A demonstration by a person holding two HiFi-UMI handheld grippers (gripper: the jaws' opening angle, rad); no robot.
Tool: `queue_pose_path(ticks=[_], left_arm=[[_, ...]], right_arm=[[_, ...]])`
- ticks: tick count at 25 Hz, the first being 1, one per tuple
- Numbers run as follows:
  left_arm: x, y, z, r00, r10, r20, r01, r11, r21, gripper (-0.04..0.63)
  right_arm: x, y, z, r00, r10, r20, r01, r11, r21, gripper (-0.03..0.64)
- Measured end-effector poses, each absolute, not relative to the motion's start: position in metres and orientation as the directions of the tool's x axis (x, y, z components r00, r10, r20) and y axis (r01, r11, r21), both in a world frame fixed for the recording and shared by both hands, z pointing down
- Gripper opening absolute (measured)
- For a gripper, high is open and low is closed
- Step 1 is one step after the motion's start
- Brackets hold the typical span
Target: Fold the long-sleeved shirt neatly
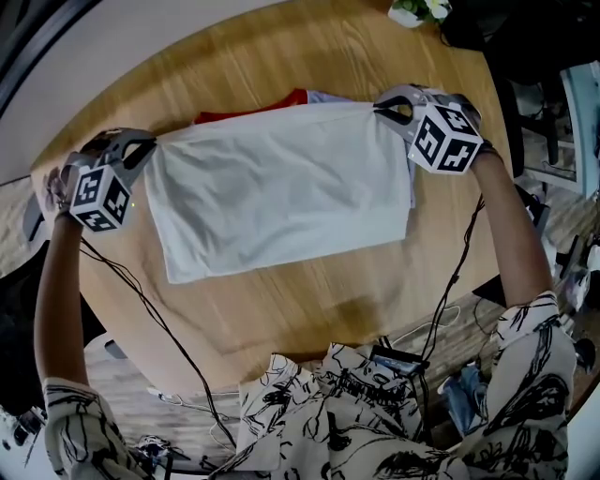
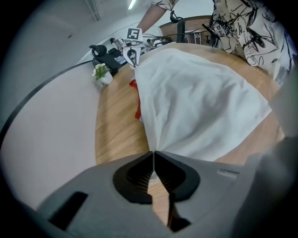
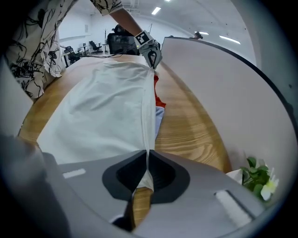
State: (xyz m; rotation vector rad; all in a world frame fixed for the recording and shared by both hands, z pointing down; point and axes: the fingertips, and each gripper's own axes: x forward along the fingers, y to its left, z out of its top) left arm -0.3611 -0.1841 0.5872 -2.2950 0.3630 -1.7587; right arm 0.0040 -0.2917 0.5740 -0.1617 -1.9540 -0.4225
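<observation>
Under the white shirt [image 1: 281,192] we see only a strip of a red cloth [image 1: 286,99] and a sliver of a pale blue cloth [image 1: 328,97]. The rest of both is covered, so we cannot tell what they are. We cannot make out the shirt's sleeves. The head view's top edge cuts off the plant [image 1: 417,9]. Each pinched shirt corner vanishes between the closed jaws of the left hand-held gripper [image 1: 153,142] and the right hand-held gripper [image 1: 377,106].

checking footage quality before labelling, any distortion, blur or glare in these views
Head view: fisheye bows the table edge, dark corners, white shirt evenly lit. Left gripper view: black vignette, left gripper soft up close. Right gripper view: ceiling lights glare, plant blurred at the rim.
</observation>
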Motion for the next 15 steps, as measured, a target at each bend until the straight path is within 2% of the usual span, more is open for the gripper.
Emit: queue_pose_path(ticks=[9,15], left_arm=[[-0.363,-0.1907,0.5827,0.293,-0.313,0.903,-0.119,-0.949,-0.29,0.017],[-0.3664,-0.1901,0.5884,0.305,-0.298,0.905,-0.163,-0.952,-0.259,0.017]], right_arm=[[0.0076,-0.288,0.5688,-0.43,0.064,0.9,0.308,0.948,0.08,0.028],[0.0011,-0.2934,0.5671,-0.482,0.112,0.869,0.197,0.98,-0.017,0.026]])
